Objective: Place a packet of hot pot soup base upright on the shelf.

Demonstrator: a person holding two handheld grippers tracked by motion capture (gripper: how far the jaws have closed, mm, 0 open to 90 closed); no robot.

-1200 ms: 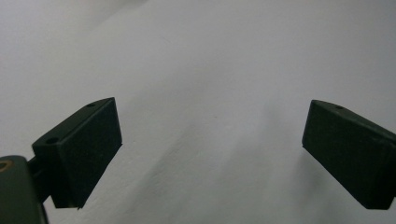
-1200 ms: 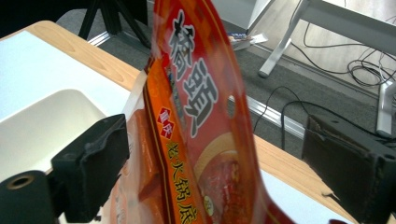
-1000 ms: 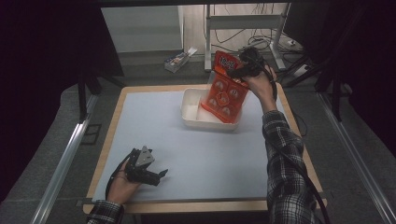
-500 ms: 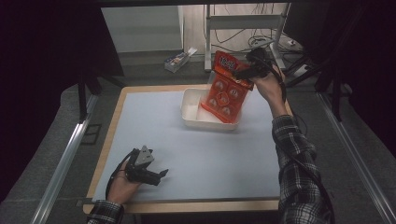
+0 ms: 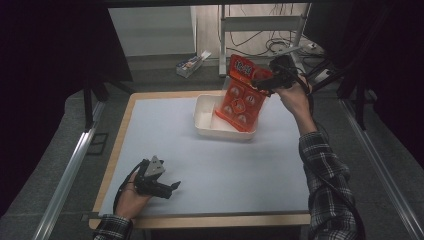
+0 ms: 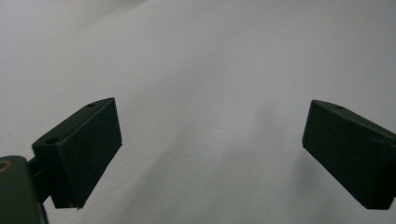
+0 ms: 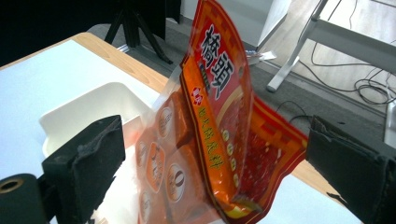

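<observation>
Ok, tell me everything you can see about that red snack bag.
The bag is glossy red-orange plastic with white Chinese characters on a red top panel and a clear lower part showing small round-labelled packets inside. It stands nearly upright, tilted, its bottom in the white tray and its top leaning over the tray's far right side. The right gripper is at its upper edge, jaws spread wide on either side, not pinching it.

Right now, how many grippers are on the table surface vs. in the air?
2 in all: the left gripper rests open on the white table sheet near the front edge; the right gripper is raised, open around the red-orange snack bag over the white rectangular tray.
</observation>
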